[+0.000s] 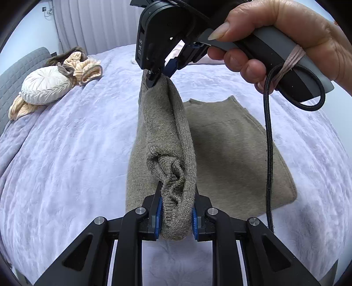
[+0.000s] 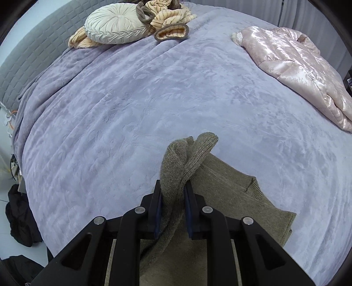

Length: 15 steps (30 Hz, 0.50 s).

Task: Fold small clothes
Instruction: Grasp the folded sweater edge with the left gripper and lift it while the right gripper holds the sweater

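Note:
An olive-brown knit sweater (image 1: 231, 140) lies partly flat on the lilac bedspread (image 1: 66, 143). My left gripper (image 1: 177, 198) is shut on a bunched edge of it, lifted off the bed. My right gripper (image 1: 157, 78), held by a hand, is shut on the far end of the same raised fold, so the fabric hangs stretched between the two. In the right wrist view my right gripper (image 2: 172, 191) pinches a doubled-over piece of the sweater (image 2: 187, 154), and the rest of the garment lies below and to the right.
A round cream cushion (image 2: 114, 24) and a striped peach garment (image 2: 169, 19) lie by the grey headboard (image 2: 26, 55). A shiny pink quilted jacket (image 2: 297, 66) lies at the right of the bed. Dark clothes (image 2: 19, 220) sit on the floor at left.

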Each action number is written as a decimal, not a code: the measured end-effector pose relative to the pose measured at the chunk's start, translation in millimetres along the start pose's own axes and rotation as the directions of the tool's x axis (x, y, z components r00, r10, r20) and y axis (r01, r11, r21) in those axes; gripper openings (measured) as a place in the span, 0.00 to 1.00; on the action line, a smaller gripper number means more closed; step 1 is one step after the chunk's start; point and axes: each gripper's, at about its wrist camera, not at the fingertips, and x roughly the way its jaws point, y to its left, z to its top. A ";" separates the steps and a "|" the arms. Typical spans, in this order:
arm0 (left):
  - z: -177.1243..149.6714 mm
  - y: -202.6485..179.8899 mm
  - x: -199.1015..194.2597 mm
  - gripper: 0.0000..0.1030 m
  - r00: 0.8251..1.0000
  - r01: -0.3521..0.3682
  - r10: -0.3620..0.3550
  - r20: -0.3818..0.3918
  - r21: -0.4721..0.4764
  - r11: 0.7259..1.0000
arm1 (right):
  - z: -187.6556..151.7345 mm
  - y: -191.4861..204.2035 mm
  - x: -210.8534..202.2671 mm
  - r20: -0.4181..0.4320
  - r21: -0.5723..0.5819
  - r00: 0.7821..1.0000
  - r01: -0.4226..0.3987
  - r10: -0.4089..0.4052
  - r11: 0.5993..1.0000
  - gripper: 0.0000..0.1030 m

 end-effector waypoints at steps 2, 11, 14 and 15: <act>4.3 -4.7 2.1 0.21 1.000 0.000 0.000 -0.013 0.007 1.000 | -5.0 -7.6 -6.2 0.011 0.004 1.000 -0.001 0.001 1.000 0.19; 7.0 -28.4 3.6 0.21 0.999 -0.006 0.007 -0.038 0.031 0.999 | -22.3 -29.6 -21.7 0.044 0.019 0.999 -0.015 0.014 1.000 0.19; 8.5 -34.6 6.6 0.21 0.999 -0.009 0.011 -0.046 0.037 0.999 | -28.4 -37.3 -26.0 0.050 0.024 0.999 -0.016 0.015 1.000 0.19; 8.7 -36.9 8.0 0.21 0.999 -0.012 0.014 -0.051 0.039 0.999 | -30.4 -40.3 -27.5 0.053 0.026 0.998 -0.017 0.016 1.000 0.19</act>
